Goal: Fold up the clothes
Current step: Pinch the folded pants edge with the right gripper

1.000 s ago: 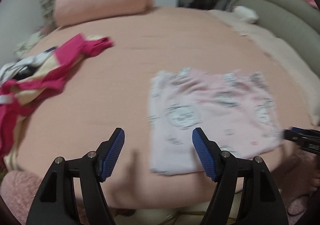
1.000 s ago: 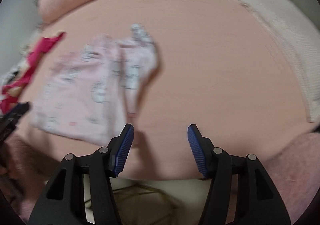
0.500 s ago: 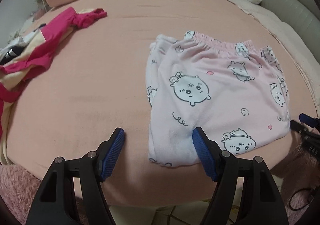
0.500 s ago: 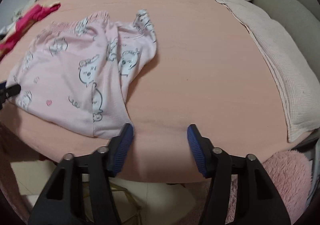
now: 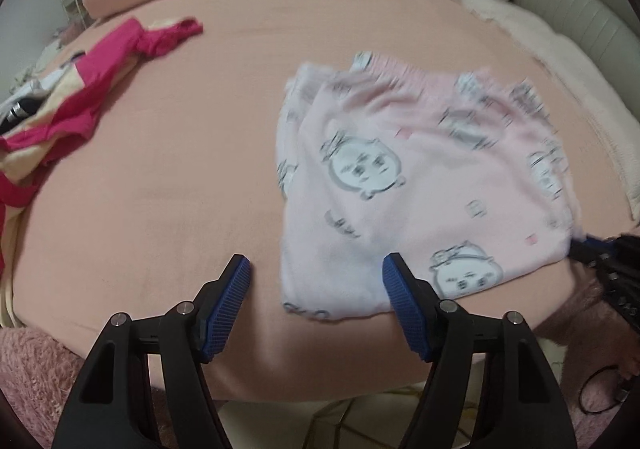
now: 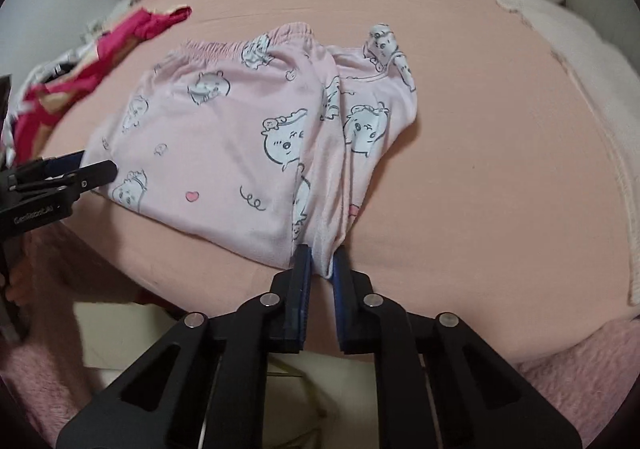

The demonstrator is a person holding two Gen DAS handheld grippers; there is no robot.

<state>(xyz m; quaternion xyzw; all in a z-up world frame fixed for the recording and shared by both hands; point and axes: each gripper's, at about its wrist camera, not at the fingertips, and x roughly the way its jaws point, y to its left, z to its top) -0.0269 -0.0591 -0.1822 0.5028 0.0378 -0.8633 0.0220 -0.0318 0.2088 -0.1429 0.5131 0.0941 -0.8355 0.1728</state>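
Pants (image 6: 224,153) lie partly folded on the bed (image 6: 480,169); our right claw (image 6: 322,261) is clenched on their near corner, left claw (image 5: 316,281) released at the opposite corner. We'd pinch left too, then lift both evenly so layers stay aligned.

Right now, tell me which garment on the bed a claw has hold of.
The pale pink cartoon-print pants: the right claw pinches their near corner. The magenta garment lies untouched at far left.
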